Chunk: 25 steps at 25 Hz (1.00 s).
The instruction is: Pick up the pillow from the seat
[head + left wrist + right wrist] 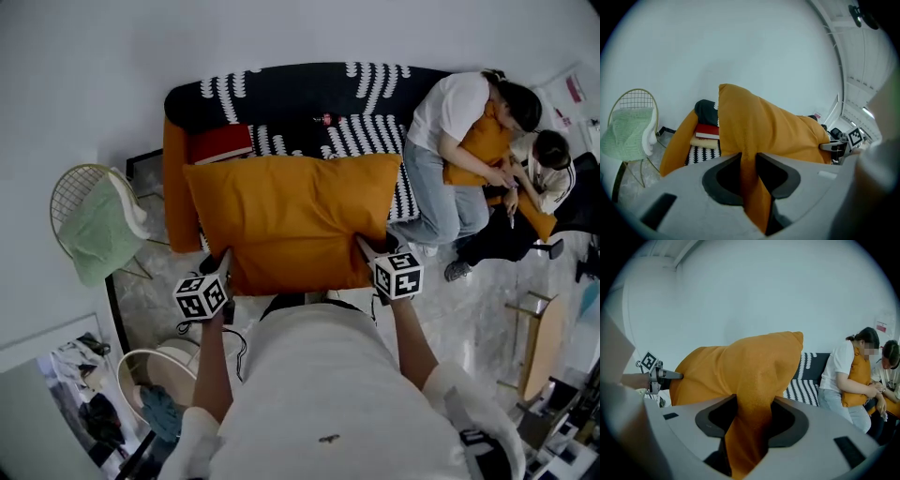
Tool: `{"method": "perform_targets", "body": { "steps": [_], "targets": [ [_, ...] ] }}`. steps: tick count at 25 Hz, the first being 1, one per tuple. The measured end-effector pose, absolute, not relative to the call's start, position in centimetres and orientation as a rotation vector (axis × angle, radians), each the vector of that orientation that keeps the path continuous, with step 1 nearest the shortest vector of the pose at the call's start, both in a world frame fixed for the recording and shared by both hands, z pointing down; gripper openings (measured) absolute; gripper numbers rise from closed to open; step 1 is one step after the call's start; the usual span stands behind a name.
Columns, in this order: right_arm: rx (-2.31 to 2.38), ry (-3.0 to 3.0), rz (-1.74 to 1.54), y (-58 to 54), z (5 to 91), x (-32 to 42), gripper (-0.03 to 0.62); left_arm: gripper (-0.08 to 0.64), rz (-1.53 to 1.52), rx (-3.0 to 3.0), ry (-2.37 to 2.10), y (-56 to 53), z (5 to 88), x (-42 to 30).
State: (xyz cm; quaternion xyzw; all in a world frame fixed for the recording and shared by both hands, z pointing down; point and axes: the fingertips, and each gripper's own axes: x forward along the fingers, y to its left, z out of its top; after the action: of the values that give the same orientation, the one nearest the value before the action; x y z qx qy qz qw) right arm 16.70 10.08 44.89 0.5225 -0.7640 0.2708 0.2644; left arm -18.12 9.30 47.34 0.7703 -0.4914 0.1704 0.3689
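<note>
**A:** Where is the orange pillow (291,220) now?

**B:** It hangs between the two grippers in front of the person, spread wide over the sofa seat (375,136). From the left gripper view its underside looks clear of the cushion: the red book (707,131) at the sofa's left end shows beneath it.

**A:** And the grips?

**B:** The left gripper (225,255) has its jaws almost together, pinching a thin fold at the pillow's near left corner. The right gripper (364,244) stands a little wider, clamped on a thicker bunch of cloth at the near right corner. Both have fabric running right through the jaws.

**A:** So which step is this?

**B:** The lift, I'd say, and most of it looks done. The pick-up is made and the pillow is carried by its two near corners alone.

**A:** What does the next move need?

**B:** Both hands rising evenly so the pillow stays level, with the pinch firm. The left fold is thin and could slip. The two people (487,159) sitting at the sofa's right end are near that side, so any swing should go away from them.
</note>
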Motion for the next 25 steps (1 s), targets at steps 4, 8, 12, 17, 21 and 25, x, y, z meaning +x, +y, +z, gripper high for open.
{"method": "perform_targets", "body": {
  "steps": [4,8,12,17,21,25],
  "targets": [
    [1.426,-2.107,0.679,12.2,42.4,18.3,0.208,0.097,0.398,1.988,-1.319,11.9,44.8,-16.5],
    [1.433,-2.172,0.632,15.2,40.3,20.6,0.207,0.094,0.351,1.996,-1.393,15.7,42.4,-14.3],
    [1.428,-2.239,0.594,17.5,38.0,22.6,0.206,0.089,0.307,1.998,-1.465,19.3,39.6,-12.4],
    [1.431,-2.320,0.547,20.7,36.5,24.4,0.206,0.087,0.267,2.013,-1.538,23.6,37.6,-10.6],
    [1.405,-2.385,0.523,21.5,35.4,23.9,0.201,0.084,0.243,2.002,-1.611,25.7,36.1,-11.0],
    [1.393,-2.408,0.495,22.7,34.6,24.4,0.192,0.083,0.223,2.003,-1.620,27.9,35.5,-10.4]
  ]
}}
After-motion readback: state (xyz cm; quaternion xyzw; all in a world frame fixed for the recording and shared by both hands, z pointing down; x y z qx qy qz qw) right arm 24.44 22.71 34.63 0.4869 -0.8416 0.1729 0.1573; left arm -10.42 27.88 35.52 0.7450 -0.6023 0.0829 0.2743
